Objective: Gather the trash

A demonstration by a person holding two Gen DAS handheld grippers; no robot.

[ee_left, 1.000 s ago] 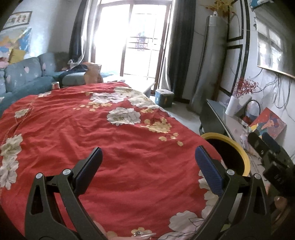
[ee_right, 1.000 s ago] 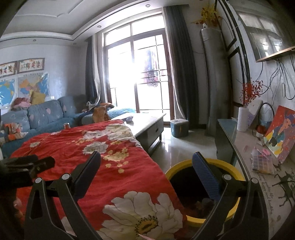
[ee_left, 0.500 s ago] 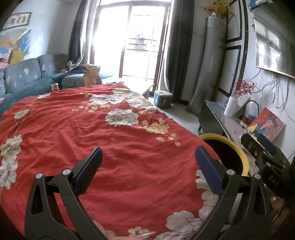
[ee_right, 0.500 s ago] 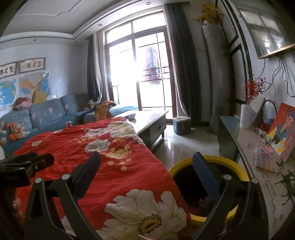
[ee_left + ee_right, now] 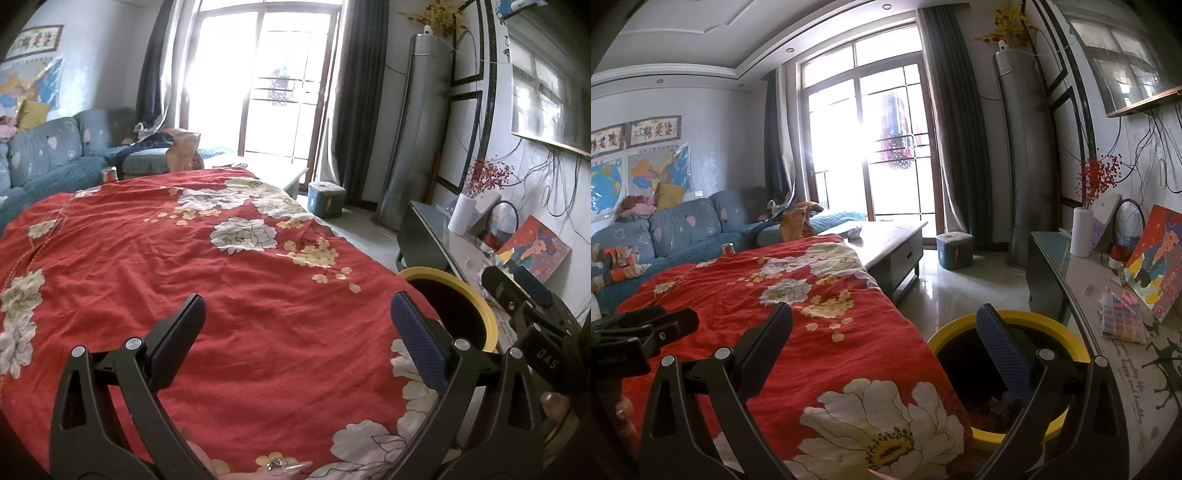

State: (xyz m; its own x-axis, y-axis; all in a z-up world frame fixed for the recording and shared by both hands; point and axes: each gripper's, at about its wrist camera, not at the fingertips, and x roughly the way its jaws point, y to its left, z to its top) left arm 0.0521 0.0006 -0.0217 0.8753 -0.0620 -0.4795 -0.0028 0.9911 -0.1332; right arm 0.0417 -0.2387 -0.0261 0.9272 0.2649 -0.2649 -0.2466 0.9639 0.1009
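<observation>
My left gripper (image 5: pixel 295 332) is open and empty above a red flowered cloth (image 5: pixel 184 277) that covers a table. My right gripper (image 5: pixel 886 336) is open and empty, over the cloth's right edge (image 5: pixel 820 332) and a yellow-rimmed black bin (image 5: pixel 1067 336) on the floor. The bin also shows in the left wrist view (image 5: pixel 476 295), to the right of the cloth. Some dark scraps lie in the bin's bottom (image 5: pixel 993 406). A small clear wrapper (image 5: pixel 280 463) lies on the cloth at the near edge. The right gripper shows at the right of the left wrist view (image 5: pixel 532 306).
A blue sofa (image 5: pixel 683 232) stands at the far left, a coffee table (image 5: pixel 886 240) beyond the cloth. A side cabinet (image 5: pixel 1108 295) on the right carries a white vase (image 5: pixel 1081 232), a painting (image 5: pixel 1156 266) and a bead box (image 5: pixel 1123 321). A blue stool (image 5: pixel 955 249) stands by the window.
Both views have shifted slightly; the bin sits a little lower and closer in the right wrist view. Both grippers stay open and empty.
</observation>
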